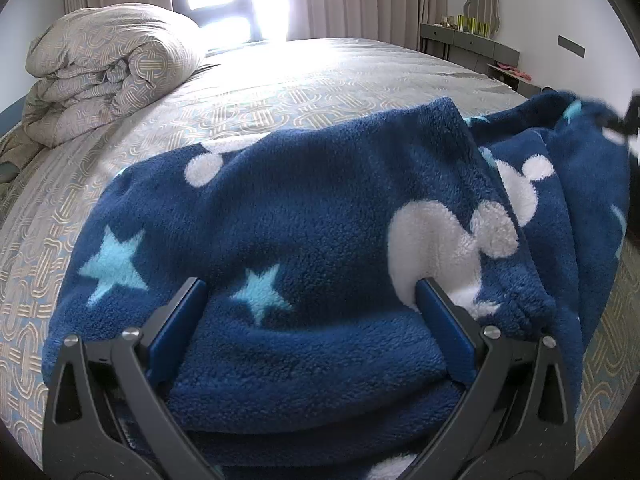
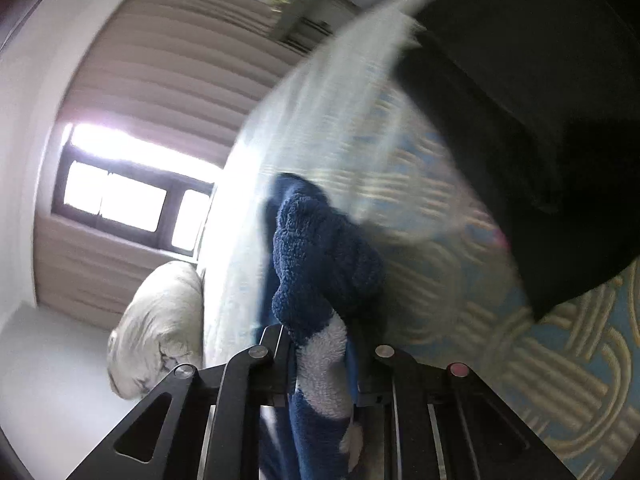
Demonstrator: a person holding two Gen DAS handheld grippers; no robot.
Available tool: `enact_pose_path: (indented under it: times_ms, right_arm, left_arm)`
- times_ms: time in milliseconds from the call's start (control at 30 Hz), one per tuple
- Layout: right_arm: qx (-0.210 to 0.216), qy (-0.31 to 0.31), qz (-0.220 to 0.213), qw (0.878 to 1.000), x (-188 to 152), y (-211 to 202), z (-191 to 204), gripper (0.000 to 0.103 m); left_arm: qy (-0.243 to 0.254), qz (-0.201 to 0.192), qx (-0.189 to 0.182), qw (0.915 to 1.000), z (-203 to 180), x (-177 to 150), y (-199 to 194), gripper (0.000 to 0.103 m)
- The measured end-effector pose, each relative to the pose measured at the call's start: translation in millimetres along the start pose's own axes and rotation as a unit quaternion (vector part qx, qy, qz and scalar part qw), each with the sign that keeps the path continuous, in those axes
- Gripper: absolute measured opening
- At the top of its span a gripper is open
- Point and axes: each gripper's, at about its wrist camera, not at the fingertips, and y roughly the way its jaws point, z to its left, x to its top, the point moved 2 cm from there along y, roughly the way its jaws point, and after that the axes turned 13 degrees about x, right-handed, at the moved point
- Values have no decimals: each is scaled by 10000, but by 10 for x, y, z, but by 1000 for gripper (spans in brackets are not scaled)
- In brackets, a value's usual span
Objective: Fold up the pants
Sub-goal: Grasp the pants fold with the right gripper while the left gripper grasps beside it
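Left wrist view shows the left gripper (image 1: 310,292) spread over fleece pants (image 1: 320,216) on the bed (image 1: 280,88) near a rolled duvet (image 1: 108,68), while the right gripper (image 2: 320,344) pinches fleece

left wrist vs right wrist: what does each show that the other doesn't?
Left wrist only: the fleece pants spread over the bed with their star and white-blob print, the left gripper open with fabric bunched between its fingers, and the dresser with a mirror. Right wrist only: the right gripper shut on a bunched fold of the pants, and a dark sleeve at upper right; the frame is tilted and motion-blurred. Both: pants, patterned bedspread, rolled duvet, window and curtains.
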Motion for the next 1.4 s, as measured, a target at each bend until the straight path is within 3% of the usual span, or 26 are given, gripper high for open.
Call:
enact_pose_path:
  times_ms: [133,367,600,700,833,967,1100,1167,1333,1400]
  right_arm:
    - [29,-684,98,9976,-117,9,523,18]
    - [468,-1612,281,9854,-527,173,1352,17]
    - [808,-2052,551,9738,-934,237,1740,17]
    - [867,-2261,653,9680,-1112,226,1885,17]
    - [885,-2641,683,9580,-1344,161,2032,17]
    - [927,-2858,782,9506,-1497,183,2131,17]
    - [1025,-3038,1032,9416,-1734,290,2253,17]
    - [1026,-3185,1171,9351,-1910,377,2315,17]
    - [1030,-3498,1627,9168,-2395,642,2387,17]
    - [969,-3692,1846,9057,-2642,773,2395,17]
  left_arm:
    - [-2,3,-9,10000,3,0,3,103]
    - [-41,17,-61,10000,15,-1,0,103]
    - [-145,54,-207,9997,55,19,-30,103]
    - [-603,-121,-378,9974,284,64,-166,101]
    - [-1684,-183,-664,9833,929,97,-326,101]
    - [-2501,-191,-480,9668,1721,103,-278,101]
    - [-3055,37,-318,9517,2265,-34,-62,101]
    - [-3124,183,-291,9493,2362,-153,73,101]
    - [-2927,595,-331,9538,2202,-458,358,99]
    - [-3094,587,-439,9481,2243,-481,353,98]
